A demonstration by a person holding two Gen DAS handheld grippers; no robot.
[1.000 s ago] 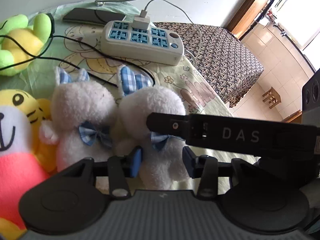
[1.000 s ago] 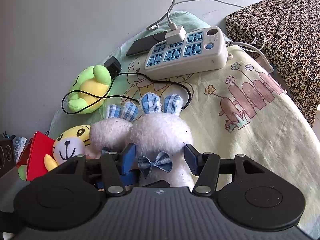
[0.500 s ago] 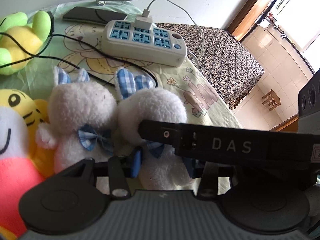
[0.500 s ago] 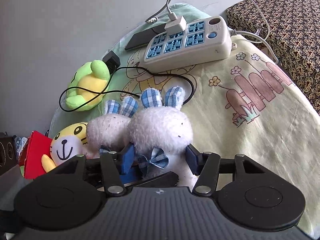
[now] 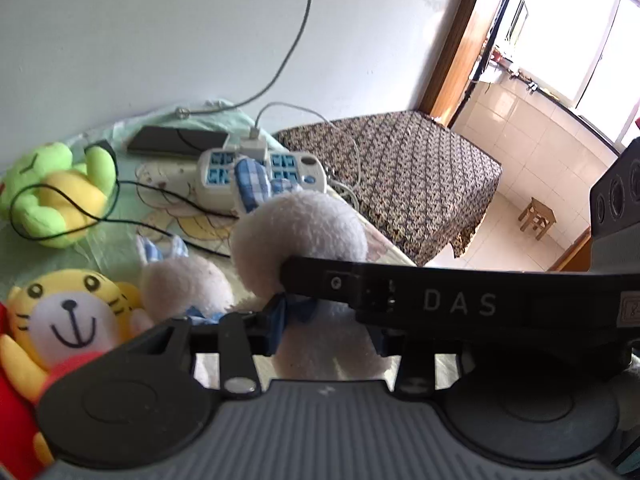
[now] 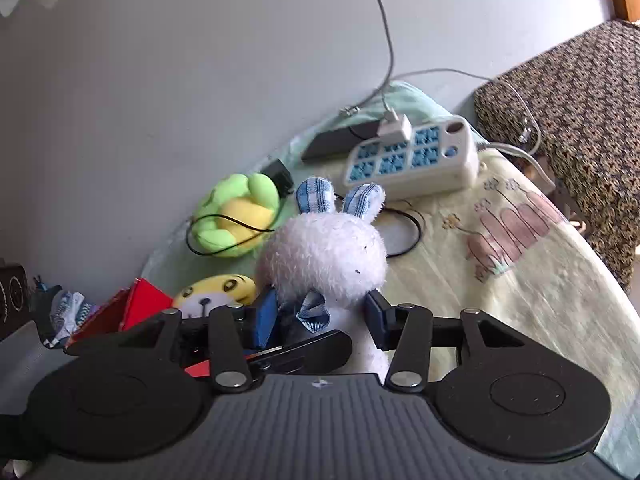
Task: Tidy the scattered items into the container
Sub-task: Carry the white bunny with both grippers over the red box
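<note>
Plush white rabbit (image 6: 326, 256), checked ears, blue bow: your right gripper (image 6: 320, 316) has its jaws pinching it at the neck; since a second ago it has risen off the bedspread (image 6: 540, 280), leaving its twin (image 5: 188, 284) behind; carry it to the container, unseen here; your left gripper (image 5: 326, 330) brackets the body, grip uncertain.

White power strip (image 6: 412, 162) by wall — patterned bedspread (image 5: 404, 176), wooden stool (image 5: 538, 216) beyond.

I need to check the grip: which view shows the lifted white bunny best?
Right wrist view: the white bunny shows whole head, both checked ears and bow, unobstructed between the right claw fingers. In the left wrist view, the bunny is crossed by the other claw's black bar.
</note>
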